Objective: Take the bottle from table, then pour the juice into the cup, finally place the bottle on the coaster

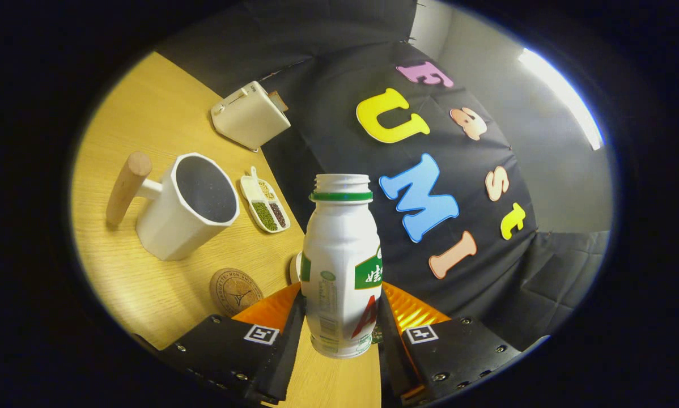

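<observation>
Bottle held between the fingers, above the table.

The white bottle (pixel 341 266), uncapped, with a green neck ring and green label, is clamped by both fingers of the gripper (pixel 339 328) and lifted off the wooden table (pixel 147 294). Its print is too small to be read. The white cup (pixel 189 207) with a wooden handle stands beyond, and the round coaster (pixel 236 291), stamped with a tower, lies near the left finger.

Recording booth — black cloth wall (pixel 328 141), wooden table (pixel 147 113)
</observation>
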Available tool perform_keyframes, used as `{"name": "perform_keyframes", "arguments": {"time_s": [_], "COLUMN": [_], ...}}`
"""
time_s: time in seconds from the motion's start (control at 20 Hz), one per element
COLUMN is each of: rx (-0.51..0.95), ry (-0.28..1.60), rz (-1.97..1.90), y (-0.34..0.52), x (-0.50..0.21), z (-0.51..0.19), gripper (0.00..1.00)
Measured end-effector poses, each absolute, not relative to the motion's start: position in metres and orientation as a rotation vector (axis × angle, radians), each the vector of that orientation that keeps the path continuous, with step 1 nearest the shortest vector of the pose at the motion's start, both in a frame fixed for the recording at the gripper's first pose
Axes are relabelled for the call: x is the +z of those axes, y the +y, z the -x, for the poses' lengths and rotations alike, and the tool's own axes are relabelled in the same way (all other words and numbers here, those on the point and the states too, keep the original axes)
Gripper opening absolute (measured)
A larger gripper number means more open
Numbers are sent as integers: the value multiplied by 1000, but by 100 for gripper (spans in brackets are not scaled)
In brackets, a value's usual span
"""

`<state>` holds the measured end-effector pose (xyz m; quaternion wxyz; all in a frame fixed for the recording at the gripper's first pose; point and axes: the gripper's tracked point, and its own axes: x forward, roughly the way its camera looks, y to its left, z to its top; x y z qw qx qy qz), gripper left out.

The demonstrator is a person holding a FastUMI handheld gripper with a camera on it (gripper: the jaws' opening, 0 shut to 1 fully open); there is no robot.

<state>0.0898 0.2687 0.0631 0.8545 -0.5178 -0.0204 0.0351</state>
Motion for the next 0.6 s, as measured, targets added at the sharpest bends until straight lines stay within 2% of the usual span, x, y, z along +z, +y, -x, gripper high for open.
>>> {"name": "perform_keyframes", "arguments": {"time_s": [0.6], "rx": [-13], "ry": [-118], "rz": [1390], "y": [273], "x": [83], "z": [-85], "gripper": [66]}}
